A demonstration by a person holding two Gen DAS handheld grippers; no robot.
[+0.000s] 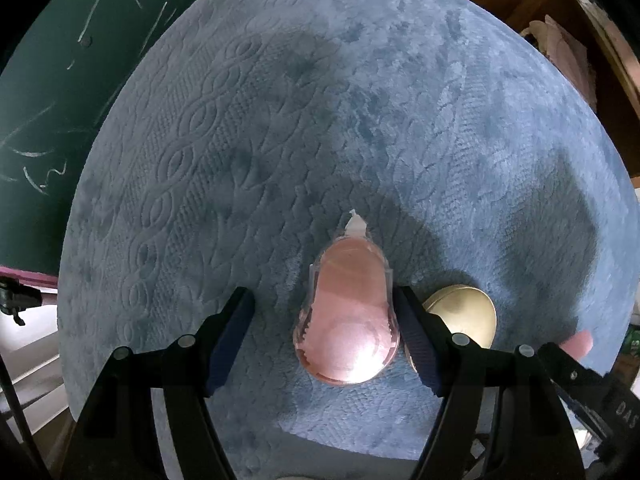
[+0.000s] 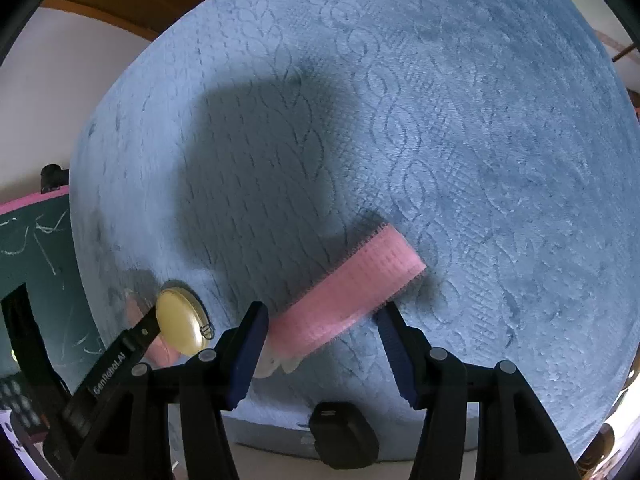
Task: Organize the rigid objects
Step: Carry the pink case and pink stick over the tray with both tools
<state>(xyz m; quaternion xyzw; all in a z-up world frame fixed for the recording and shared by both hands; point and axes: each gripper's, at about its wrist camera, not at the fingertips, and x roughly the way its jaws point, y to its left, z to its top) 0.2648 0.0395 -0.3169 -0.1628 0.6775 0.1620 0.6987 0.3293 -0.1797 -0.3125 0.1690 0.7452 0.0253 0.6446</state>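
Left gripper (image 1: 324, 336) half open astride the pink tape dispenser (image 1: 347, 316) on the blue mat (image 1: 280, 120), one pad touching; gold disc (image 1: 464, 316) partly hidden. Right gripper (image 2: 320, 340) part-open around the pink strip (image 2: 352, 292), contact unclear.

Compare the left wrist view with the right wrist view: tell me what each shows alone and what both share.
Left only: the pink correction tape dispenser between the left tongs.
Right only: the pink ridged strip between the right tongs, and a black box at the mat's edge.
Both: the blue mat, round cream compact and chalkboard.
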